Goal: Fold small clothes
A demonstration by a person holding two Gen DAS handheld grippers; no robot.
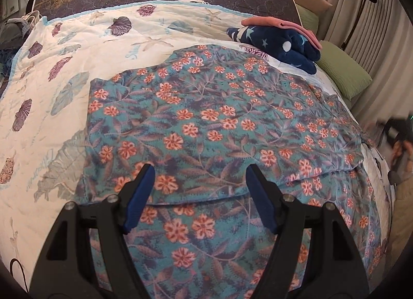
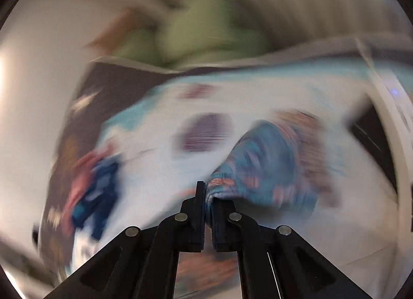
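A teal floral garment (image 1: 206, 123) with orange flowers lies spread on the bed, with one layer folded over its near part. My left gripper (image 1: 198, 177) hovers open just above the garment's near fold, with nothing between its blue pads. In the blurred right wrist view my right gripper (image 2: 208, 195) is shut on a bunched edge of the floral garment (image 2: 265, 167), which trails away to the right. The right gripper shows as a dark blur with a hand (image 1: 402, 149) at the right edge of the left wrist view.
A white quilt (image 1: 64, 72) with shell prints covers the bed. A dark blue star-print piece (image 1: 284, 43) with a pink piece (image 1: 278, 23) on it lies at the far right. Green pillows (image 1: 343, 69) and a curtain (image 1: 374, 28) stand to the right.
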